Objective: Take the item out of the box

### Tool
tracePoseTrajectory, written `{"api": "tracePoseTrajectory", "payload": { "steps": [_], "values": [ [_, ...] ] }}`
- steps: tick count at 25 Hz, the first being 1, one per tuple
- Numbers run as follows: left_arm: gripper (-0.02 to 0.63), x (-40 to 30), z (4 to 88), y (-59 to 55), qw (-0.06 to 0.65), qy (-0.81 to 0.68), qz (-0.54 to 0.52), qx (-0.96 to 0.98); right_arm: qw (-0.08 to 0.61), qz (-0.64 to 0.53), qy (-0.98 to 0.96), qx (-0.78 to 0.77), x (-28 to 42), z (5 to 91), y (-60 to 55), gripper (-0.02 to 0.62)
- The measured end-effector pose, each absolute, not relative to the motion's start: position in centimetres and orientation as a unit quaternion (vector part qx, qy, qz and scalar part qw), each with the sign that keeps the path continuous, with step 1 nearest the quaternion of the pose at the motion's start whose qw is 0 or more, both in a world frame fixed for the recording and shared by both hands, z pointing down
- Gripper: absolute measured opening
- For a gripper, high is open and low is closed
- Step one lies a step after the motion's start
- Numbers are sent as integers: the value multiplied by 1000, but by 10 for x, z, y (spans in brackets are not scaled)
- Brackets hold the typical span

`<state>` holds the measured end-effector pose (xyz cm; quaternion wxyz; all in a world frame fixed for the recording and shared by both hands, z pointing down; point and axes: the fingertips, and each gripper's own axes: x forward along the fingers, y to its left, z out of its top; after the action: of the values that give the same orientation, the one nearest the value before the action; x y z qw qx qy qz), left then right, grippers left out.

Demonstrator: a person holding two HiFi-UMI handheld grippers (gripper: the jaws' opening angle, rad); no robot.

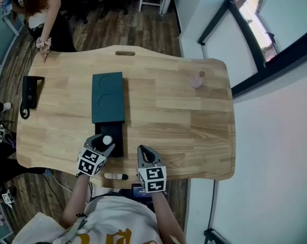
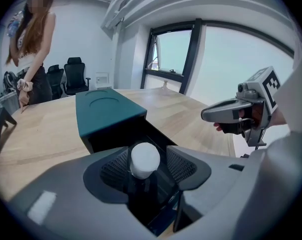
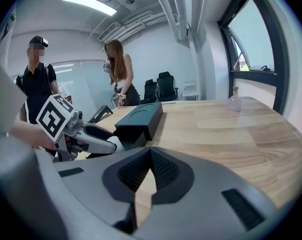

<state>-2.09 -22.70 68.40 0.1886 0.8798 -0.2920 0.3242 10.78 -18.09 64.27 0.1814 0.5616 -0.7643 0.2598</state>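
Head view: the teal box lies mid-table, its black tray drawn out toward the person. The left gripper hangs over the tray's near end, about the white-capped item. The right gripper waits to the right of the tray, over bare wood.

Left gripper view: the jaws stand wide, with the item upright between them and neither pad touching it. It seems to be still standing in the tray, though its dark base is hard to make out.

Right gripper view: the jaws are closed and empty.

The item looks tall and narrow, so an off-centre squeeze could tip it against the tray wall. The table edge and a pen-like thing lie just past the tray's end. The clear room is to the right of the box.
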Motion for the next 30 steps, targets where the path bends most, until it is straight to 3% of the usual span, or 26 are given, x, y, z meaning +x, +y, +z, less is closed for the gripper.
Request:
{"api": "tracePoseTrajectory", "payload": {
  "steps": [30],
  "values": [
    [179,-24,682,-233,213,-300,357,858,172,264,-763,564,128,638,-193,5]
  ]
}}
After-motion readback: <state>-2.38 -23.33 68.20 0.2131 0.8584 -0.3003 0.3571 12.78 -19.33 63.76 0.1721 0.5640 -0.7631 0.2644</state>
